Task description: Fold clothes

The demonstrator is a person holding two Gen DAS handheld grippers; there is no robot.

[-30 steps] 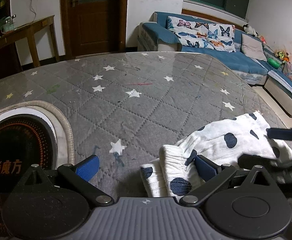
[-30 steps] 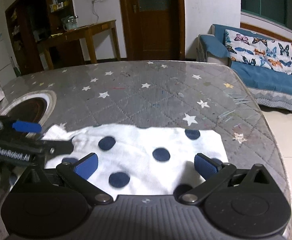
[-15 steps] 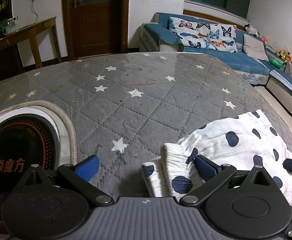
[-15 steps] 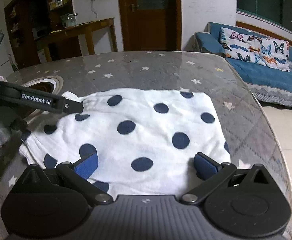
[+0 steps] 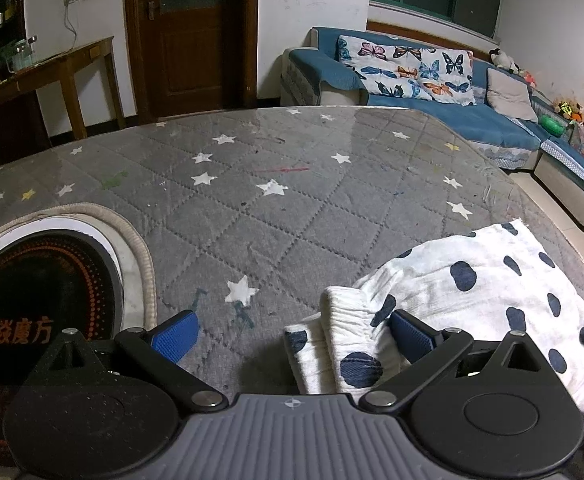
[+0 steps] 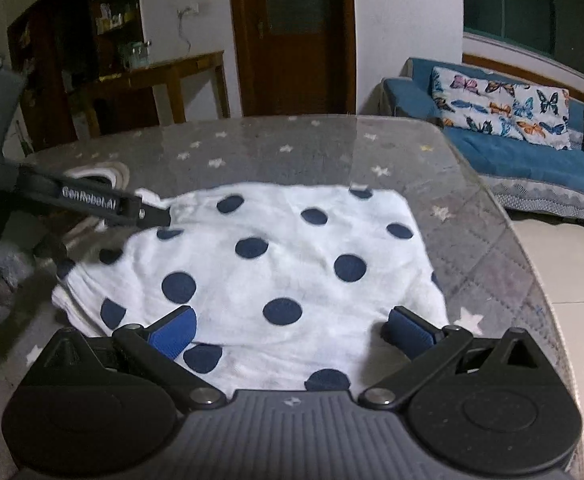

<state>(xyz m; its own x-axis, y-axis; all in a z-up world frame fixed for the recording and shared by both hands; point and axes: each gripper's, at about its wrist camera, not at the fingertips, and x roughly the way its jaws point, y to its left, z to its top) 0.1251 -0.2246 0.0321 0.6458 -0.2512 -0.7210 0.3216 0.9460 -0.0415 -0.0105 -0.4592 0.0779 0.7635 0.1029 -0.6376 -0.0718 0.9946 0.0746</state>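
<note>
Big grey quilted star-print table cover underneath, white navy-dotted folded cloth lying flat near its right edge, left gripper and right gripper both spread wide over that cloth, gripping nothing.

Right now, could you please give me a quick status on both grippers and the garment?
Left gripper open, empty. Right gripper open, empty, over the near hem. Spotted garment folded flat on the table. Nothing on top of it.
</note>
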